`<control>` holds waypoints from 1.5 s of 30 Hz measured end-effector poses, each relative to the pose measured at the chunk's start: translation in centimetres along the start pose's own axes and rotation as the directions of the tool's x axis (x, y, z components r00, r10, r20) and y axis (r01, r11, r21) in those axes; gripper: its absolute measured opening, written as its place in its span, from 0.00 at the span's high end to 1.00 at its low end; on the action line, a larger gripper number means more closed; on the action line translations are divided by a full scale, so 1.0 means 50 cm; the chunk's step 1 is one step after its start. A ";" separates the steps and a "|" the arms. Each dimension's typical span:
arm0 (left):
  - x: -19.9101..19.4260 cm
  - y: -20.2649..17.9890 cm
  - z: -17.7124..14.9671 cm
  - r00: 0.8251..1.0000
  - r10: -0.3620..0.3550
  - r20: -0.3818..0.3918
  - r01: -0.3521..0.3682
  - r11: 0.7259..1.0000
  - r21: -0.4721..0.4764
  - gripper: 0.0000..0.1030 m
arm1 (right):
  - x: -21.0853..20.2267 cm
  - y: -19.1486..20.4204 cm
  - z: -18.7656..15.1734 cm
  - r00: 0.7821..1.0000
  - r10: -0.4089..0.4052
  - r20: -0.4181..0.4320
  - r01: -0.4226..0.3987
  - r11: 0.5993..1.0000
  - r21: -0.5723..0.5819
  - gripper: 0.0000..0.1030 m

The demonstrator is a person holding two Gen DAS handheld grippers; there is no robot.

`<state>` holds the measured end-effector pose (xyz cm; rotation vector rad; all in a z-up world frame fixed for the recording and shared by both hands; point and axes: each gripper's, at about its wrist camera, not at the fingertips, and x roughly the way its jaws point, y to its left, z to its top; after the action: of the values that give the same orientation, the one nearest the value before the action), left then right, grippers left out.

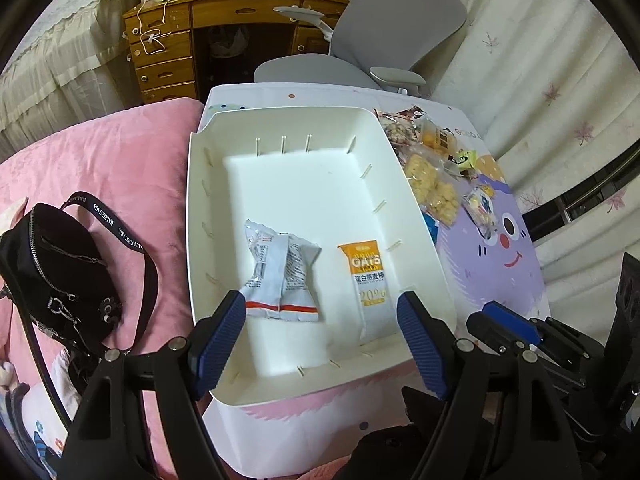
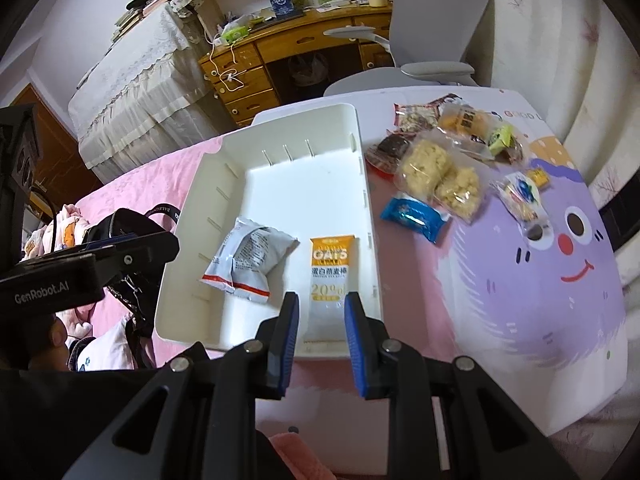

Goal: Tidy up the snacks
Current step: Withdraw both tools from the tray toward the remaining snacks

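The orange-and-white oat bar wrapper lies in the white plastic bin at its 5 o'clock corner, with the grey foil snack pouch beside it at 9 o'clock. The right gripper looks clenched on the bar's near end; lower it flat before releasing. The left gripper hangs released over the pouch. Loose snacks wait on the cartoon-printed worktop at 2 o'clock; the bin wall stands between.

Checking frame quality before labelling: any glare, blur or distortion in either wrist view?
Left wrist: white tray floor blown out by glare, oat bar text readable, fisheye bends the edges. Right wrist: tray near rim and oat bar's lower end smeared, dark vignette corners.
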<state>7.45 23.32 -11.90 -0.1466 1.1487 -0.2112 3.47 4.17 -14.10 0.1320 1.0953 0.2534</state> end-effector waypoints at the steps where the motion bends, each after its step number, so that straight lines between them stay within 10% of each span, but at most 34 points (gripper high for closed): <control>1: -0.001 -0.004 -0.002 1.000 -0.002 0.000 0.002 1.000 0.001 0.25 | -0.002 -0.003 -0.003 1.000 0.000 -0.002 0.000 1.000 0.003 0.77; 22: 0.017 -0.131 -0.074 0.999 -0.041 -0.028 0.040 0.998 -0.038 0.25 | -0.033 -0.104 -0.074 0.995 -0.006 -0.097 0.008 1.000 0.023 0.65; 45: 0.077 -0.370 -0.005 0.996 0.066 0.056 -0.049 0.964 -0.261 0.25 | -0.045 -0.342 0.088 0.992 0.086 -0.094 -0.105 0.970 -0.219 0.52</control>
<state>7.08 4.45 -11.27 -0.3489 1.1114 -0.0028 8.77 -12.80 -14.09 -0.0282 1.1375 0.4707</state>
